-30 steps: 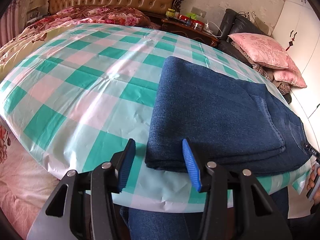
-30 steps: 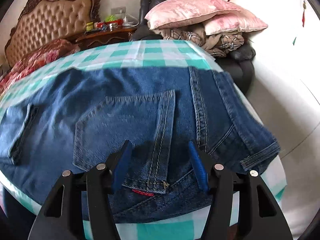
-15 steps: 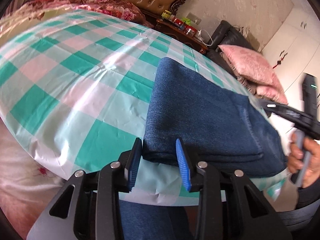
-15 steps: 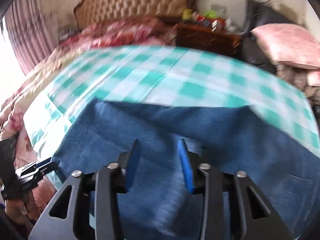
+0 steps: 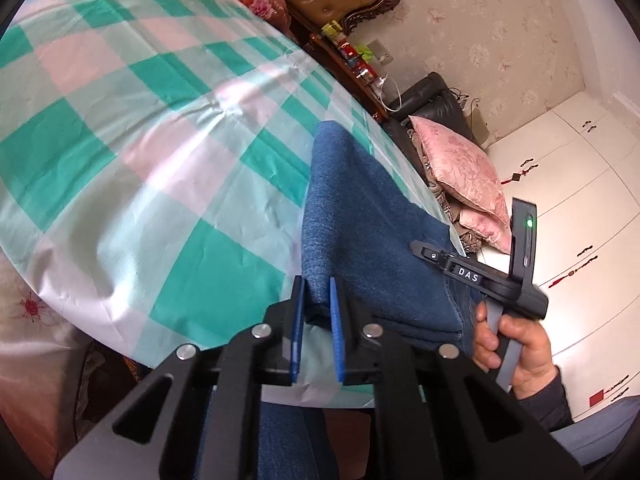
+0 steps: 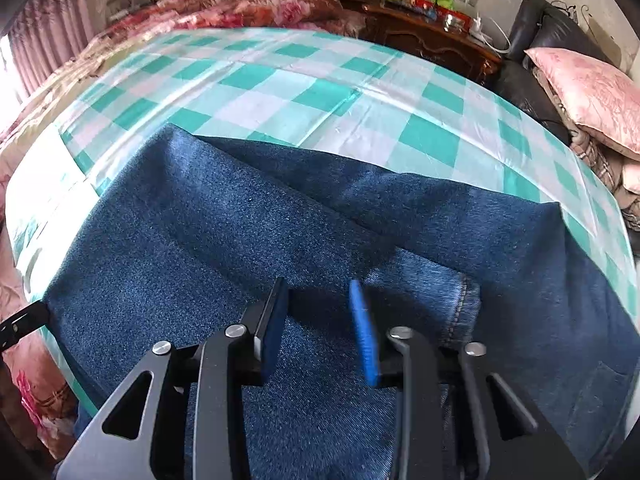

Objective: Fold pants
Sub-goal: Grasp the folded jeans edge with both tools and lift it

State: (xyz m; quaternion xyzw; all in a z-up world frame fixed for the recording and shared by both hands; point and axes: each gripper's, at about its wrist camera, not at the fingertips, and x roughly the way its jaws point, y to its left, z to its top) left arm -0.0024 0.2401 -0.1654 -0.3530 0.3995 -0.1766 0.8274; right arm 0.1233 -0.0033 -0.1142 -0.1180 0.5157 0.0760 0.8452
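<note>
Pants (image 6: pixel 248 248): dark blue denim, folded in layers, on near half of table; in right wrist view fills 6 o'clock half of frame; loose hem w/ stitching at 4 o'clock of jaws.
Tablecloth (image 5: pixel 132 168): green/pink/white check, bare from 9 to 12 o'clock of pants.
Pillow (image 5: pixel 460 172): pink, on dark chair, 2 o'clock, off table.
Right gripper (image 6: pixel 320 322): pointed steeply down over mid-pants, jaws partway apart & opening, nothing between pads, no grip.
Left gripper (image 5: pixel 317 322): at near corner of folded edge, jaws closing, nearly together, pads pinching that corner.
Step (judged): corner grab for next fold-over.
Next needs: right jaws onto matching edge, then both lifting together, layers kept aligned.
</note>
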